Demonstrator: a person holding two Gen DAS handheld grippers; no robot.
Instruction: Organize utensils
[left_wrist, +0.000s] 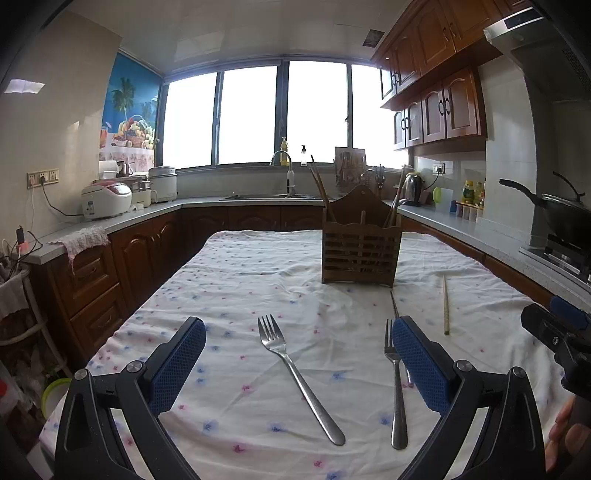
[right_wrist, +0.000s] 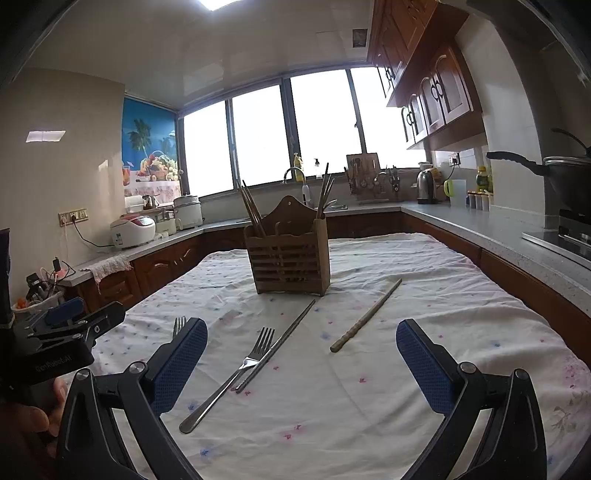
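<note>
Two steel forks lie on the flowered tablecloth (left_wrist: 240, 280). One fork (left_wrist: 300, 382) sits between the fingers of my open left gripper (left_wrist: 298, 324). The other fork (left_wrist: 397, 398) lies along its right finger. A wooden slatted utensil holder (left_wrist: 360, 247) with several chopsticks in it stands upright further back. In the right wrist view my right gripper (right_wrist: 302, 328) is open and empty above a fork (right_wrist: 225, 384), which lies against a metal chopstick (right_wrist: 280, 341). A wooden chopstick (right_wrist: 365, 315) lies to the right. The holder (right_wrist: 290, 258) is straight ahead.
Grey counters ring the table. A rice cooker (left_wrist: 106, 199) stands on the left one, a kettle (left_wrist: 413, 188) at the back right, and a wok (left_wrist: 565, 214) on the stove at right. The left gripper (right_wrist: 92, 315) and a hand (right_wrist: 33, 413) show at the left edge.
</note>
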